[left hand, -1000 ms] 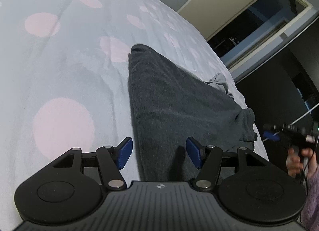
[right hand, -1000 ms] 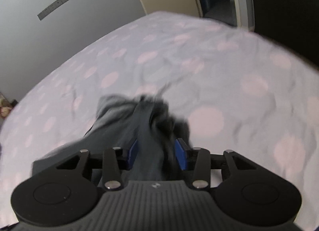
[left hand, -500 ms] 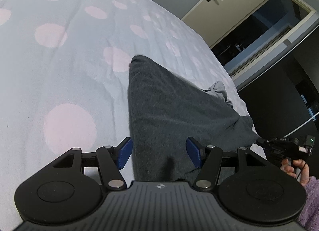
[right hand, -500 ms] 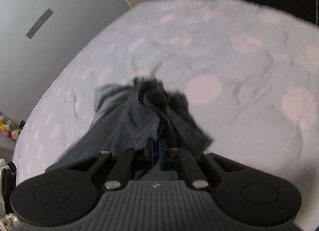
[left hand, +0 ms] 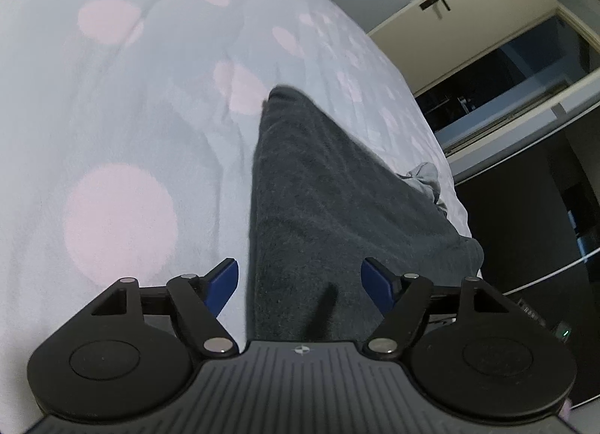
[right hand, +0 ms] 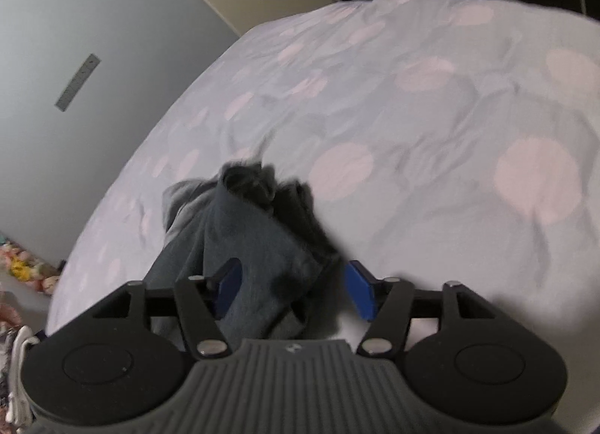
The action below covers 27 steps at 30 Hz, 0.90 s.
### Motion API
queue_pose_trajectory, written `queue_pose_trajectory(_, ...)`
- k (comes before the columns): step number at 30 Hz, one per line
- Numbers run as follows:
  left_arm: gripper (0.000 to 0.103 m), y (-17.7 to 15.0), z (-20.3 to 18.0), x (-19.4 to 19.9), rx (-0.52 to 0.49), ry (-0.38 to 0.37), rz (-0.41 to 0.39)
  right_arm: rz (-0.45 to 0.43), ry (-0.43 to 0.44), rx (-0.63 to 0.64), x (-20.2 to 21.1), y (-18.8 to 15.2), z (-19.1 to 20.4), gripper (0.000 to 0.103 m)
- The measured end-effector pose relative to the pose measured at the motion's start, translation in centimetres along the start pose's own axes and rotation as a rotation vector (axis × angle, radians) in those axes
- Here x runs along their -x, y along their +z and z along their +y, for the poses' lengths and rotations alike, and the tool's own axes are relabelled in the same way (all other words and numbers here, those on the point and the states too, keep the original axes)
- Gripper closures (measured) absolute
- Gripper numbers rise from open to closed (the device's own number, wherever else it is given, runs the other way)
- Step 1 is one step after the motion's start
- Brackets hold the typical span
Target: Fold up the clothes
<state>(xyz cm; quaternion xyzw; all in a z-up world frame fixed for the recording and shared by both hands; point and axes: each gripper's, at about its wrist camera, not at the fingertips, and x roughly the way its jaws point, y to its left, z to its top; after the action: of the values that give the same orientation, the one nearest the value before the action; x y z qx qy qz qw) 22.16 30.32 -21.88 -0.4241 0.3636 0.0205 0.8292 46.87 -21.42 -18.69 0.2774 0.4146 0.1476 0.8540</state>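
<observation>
A dark grey garment [left hand: 330, 209] lies stretched out on the pale blue bed cover with pink dots [left hand: 120, 141]. My left gripper [left hand: 300, 280] hovers over its near end. The jaws are opening wide, the cloth lies below the gap, and neither pad touches it. In the right wrist view the other end of the garment [right hand: 258, 246] sits bunched on the cover [right hand: 450, 156]. My right gripper [right hand: 294, 288] is over that bunch with its jaws opening. The cloth lies loose between the blue pads, and the right pad is clear of it.
A lighter grey piece of cloth [left hand: 423, 179] lies beyond the garment near the bed's edge, also visible as pale cloth [right hand: 180, 201]. A cream door [left hand: 468, 21] and a dark doorway [left hand: 525, 81] stand past the bed. Soft toys [right hand: 22, 265] lie on the floor at the left.
My right gripper closed on the bunched end, sank toward the bed, then spread its jaws again. My left gripper's jaws have widened. The person's hand has left the left wrist view.
</observation>
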Motion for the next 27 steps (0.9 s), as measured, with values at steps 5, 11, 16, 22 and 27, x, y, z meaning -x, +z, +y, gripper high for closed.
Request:
queue_pose_trajectory(5,0.019,-0.2,0.6,-2.5,0.06,-0.022,0.026,-0.001,0.022,-0.028,-2.8,-1.6,-0.7,0.034)
queue_pose_trajectory(11,0.075,-0.1,1.4,-3.6,0.138,-0.012,-0.013,-0.042,-0.005,-0.035,-6.0,-1.4,0.4,0.052)
queue_pose_trajectory(16,0.088,1.1,0.2,-3.1,0.111,-0.004,-0.02,-0.054,-0.057,-0.017,-6.3,-0.7,2.6,0.076)
queue_pose_trajectory(22,0.091,4.7,-2.2,-0.6,0.065,-0.025,-0.027,-0.067,-0.083,0.08,-3.2,1.2,8.3,0.078)
queue_pose_trajectory(27,0.091,8.9,-3.7,3.9,0.03,-0.011,-0.066,-0.045,-0.133,0.128,-1.4,2.9,14.9,0.078)
